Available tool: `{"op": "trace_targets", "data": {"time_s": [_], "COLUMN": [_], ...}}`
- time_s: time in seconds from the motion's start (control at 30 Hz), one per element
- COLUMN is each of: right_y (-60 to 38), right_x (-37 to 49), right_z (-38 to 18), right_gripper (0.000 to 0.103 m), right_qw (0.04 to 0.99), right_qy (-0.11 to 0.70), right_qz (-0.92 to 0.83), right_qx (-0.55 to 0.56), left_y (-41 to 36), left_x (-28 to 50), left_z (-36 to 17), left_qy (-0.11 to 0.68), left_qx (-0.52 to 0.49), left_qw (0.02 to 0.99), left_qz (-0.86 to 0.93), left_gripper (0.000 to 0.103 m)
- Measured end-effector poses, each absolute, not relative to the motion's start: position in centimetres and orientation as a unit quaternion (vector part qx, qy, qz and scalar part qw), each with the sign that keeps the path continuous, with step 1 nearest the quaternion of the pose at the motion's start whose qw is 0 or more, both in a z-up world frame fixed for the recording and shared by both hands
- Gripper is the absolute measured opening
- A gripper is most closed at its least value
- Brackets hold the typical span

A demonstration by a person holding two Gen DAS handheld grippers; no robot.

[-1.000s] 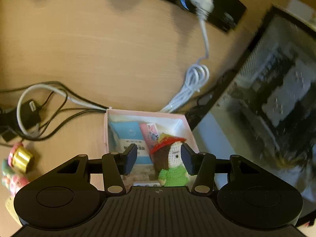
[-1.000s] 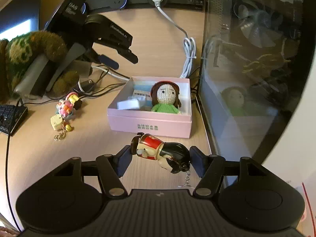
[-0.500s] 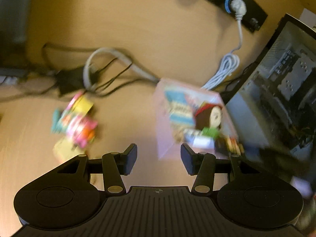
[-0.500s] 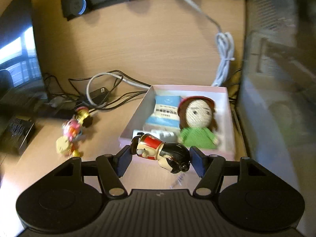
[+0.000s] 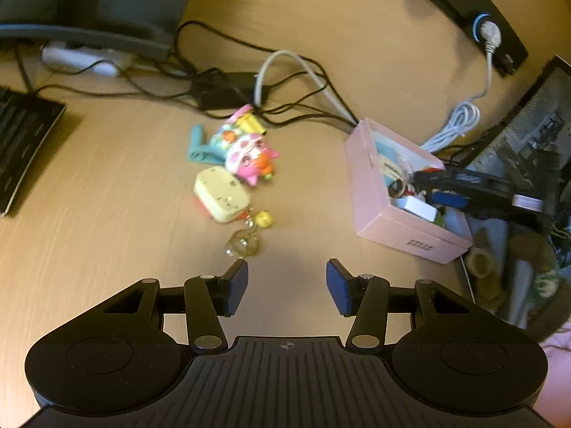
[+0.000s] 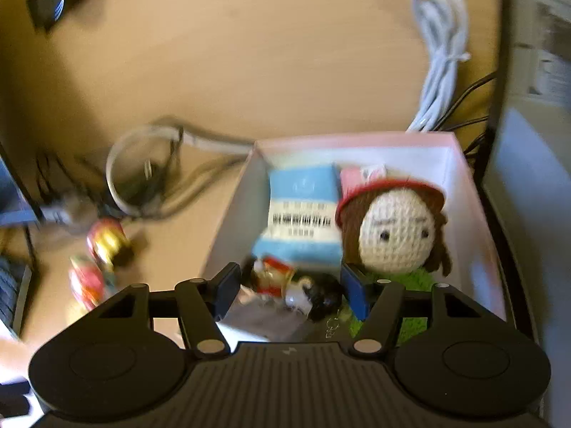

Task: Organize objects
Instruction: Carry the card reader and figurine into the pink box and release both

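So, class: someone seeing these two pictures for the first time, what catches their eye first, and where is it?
Probably the crochet doll with its red hat, lying in the pink box. Next, the right claw just over the box's near end, a small figurine between its fingers. On the desk left of the box lies a bright pink cat charm.

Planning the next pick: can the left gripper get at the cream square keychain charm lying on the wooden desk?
Probably yes: the left gripper is open and empty, and the cream square keychain charm lies just ahead with bare desk between.
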State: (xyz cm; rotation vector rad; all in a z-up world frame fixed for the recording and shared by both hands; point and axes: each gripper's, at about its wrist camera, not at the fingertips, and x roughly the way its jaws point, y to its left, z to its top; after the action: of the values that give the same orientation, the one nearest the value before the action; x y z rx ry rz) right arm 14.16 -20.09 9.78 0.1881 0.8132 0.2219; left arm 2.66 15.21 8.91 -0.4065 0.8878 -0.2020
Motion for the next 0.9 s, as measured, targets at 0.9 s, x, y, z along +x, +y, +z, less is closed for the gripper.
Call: {"op": "trace_targets", "data": {"time_s": [0.9], "right_y": [-21.5], "right_x": [10.5], "right_z": [11.1], "right_gripper": [0.071], "right_qw": [0.912], "right_qy": [0.381], "right_qz": [0.105], "right_qx": [0.11], "left_y": [15.9], "left_x": [0.5], "left_z": [8.1], "left_qy": [0.45], "left_qx": [-0.178], "left_qw": [0.872], "left_qz": [-0.079], "left_gripper": [0.053]}}
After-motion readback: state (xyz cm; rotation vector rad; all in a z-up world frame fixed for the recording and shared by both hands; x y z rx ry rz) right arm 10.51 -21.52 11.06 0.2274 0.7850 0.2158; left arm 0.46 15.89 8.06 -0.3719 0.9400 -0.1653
